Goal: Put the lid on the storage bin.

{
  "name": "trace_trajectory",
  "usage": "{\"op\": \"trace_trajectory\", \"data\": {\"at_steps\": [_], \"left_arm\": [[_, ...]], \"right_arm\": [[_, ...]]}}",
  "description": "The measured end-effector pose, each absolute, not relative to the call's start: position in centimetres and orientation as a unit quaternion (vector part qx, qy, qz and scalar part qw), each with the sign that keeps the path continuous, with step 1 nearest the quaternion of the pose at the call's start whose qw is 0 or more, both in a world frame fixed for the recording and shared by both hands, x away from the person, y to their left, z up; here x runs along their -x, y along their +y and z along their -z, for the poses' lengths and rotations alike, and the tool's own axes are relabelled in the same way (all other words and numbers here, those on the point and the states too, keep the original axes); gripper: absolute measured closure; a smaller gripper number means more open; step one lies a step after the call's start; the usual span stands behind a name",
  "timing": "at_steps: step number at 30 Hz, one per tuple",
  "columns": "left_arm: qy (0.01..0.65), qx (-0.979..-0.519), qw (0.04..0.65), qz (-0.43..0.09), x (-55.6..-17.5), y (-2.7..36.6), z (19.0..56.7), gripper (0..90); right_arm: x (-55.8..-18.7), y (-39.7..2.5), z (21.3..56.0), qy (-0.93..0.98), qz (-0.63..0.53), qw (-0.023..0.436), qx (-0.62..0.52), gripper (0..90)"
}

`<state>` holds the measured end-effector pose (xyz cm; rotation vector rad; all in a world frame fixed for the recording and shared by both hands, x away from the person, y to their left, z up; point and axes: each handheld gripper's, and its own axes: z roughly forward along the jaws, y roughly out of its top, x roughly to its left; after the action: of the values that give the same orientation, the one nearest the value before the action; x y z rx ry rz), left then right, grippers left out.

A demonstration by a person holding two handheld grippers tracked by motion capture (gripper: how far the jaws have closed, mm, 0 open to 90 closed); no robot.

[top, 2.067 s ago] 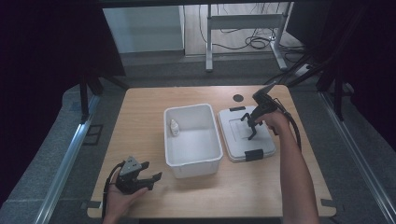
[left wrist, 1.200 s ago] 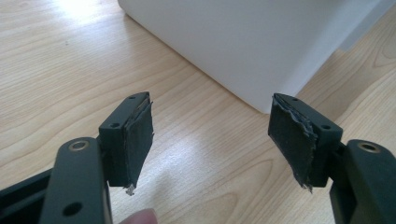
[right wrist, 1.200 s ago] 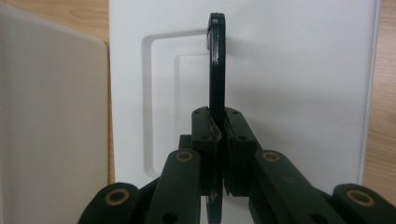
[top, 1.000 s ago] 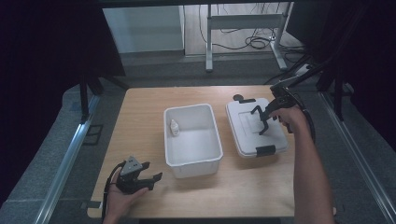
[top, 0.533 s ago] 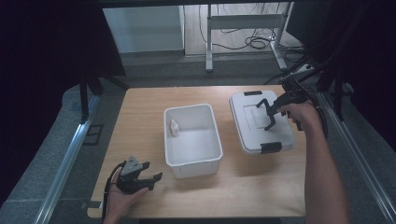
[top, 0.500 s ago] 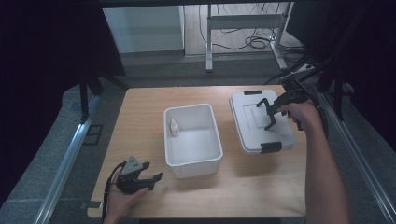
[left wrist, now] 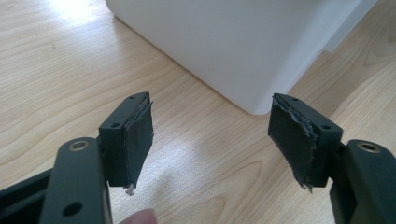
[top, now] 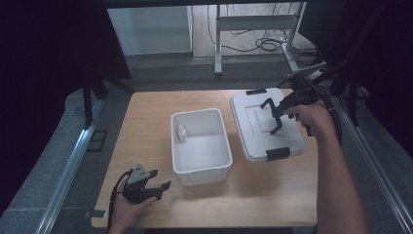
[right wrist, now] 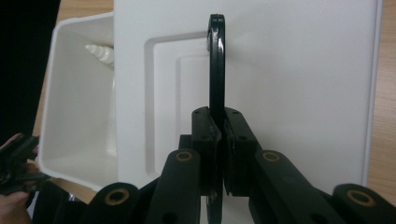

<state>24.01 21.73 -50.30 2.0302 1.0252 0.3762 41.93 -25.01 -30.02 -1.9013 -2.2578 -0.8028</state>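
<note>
- A wooden desk carries an open white bin near its middle and a white lid to the right of it, toward the far right corner.
- The bin stands just left of the lid, with a narrow strip of bare desk between them in the high view.
- A small white bottle stands upright inside the bin against its far left wall; its tip also shows in the right gripper view.
- The lid has black latches at its near and far ends, and a thin black handle standing up from its recessed centre.
- The right hand-held gripper reaches in from the right over the lid; its jaws are closed tight on the black handle, pinching it edge-on between the pads.
- Whether the lid rests on the desk or is lifted clear cannot be told.
- The left hand-held gripper lies at the near left of the desk, held low in the person's left hand.
- Its jaws are spread wide with nothing between them, pointing at the bin's near corner.
- Its pads look frayed at the edges.
</note>
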Motion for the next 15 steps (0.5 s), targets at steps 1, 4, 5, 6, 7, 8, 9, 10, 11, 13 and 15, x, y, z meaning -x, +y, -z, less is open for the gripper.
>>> {"op": "trace_trajectory", "data": {"at_steps": [1,4,5,6,7,8,9,10,11,13,15], "left_arm": [[0.407,-0.805,0.406,-0.149,-24.0,21.8,50.3,31.0],[0.408,-0.803,0.407,-0.151,-24.1,21.8,50.4,31.2],[0.408,-0.803,0.408,-0.151,-24.1,21.8,50.3,31.2],[0.408,-0.803,0.408,-0.152,-24.0,21.8,50.3,31.2],[0.407,-0.802,0.409,-0.152,-24.0,21.9,50.2,31.2],[0.407,-0.802,0.409,-0.152,-24.0,21.9,50.2,31.2],[0.408,-0.802,0.409,-0.153,-24.0,21.9,50.2,31.2],[0.409,-0.801,0.41,-0.152,-24.0,22.0,50.1,31.2],[0.409,-0.801,0.41,-0.153,-24.0,22.0,50.1,31.2],[0.409,-0.8,0.411,-0.154,-23.9,22.0,50.1,31.2],[0.41,-0.799,0.412,-0.154,-23.9,22.0,50.0,31.2]], "right_arm": [[-41.8,-24.6,29.7,-0.739,0.263,0.04,0.619,85.5],[-41.3,-23.5,28.7,-0.743,0.263,0.039,0.615,85.5],[-41.1,-23.2,28.4,-0.741,0.265,0.039,0.616,85.5],[-41.0,-23.0,28.2,-0.743,0.265,0.037,0.614,85.6],[-40.9,-22.7,28.0,-0.745,0.263,0.037,0.612,85.5],[-40.8,-22.4,27.8,-0.743,0.265,0.037,0.613,85.5],[-40.8,-22.2,27.7,-0.745,0.266,0.037,0.611,85.5],[-40.7,-21.8,27.6,-0.746,0.264,0.038,0.611,85.5],[-40.7,-21.4,27.6,-0.747,0.264,0.04,0.609,85.5],[-40.6,-20.7,27.7,-0.749,0.263,0.041,0.607,85.5],[-40.6,-19.9,27.8,-0.751,0.262,0.043,0.604,85.5]]}}
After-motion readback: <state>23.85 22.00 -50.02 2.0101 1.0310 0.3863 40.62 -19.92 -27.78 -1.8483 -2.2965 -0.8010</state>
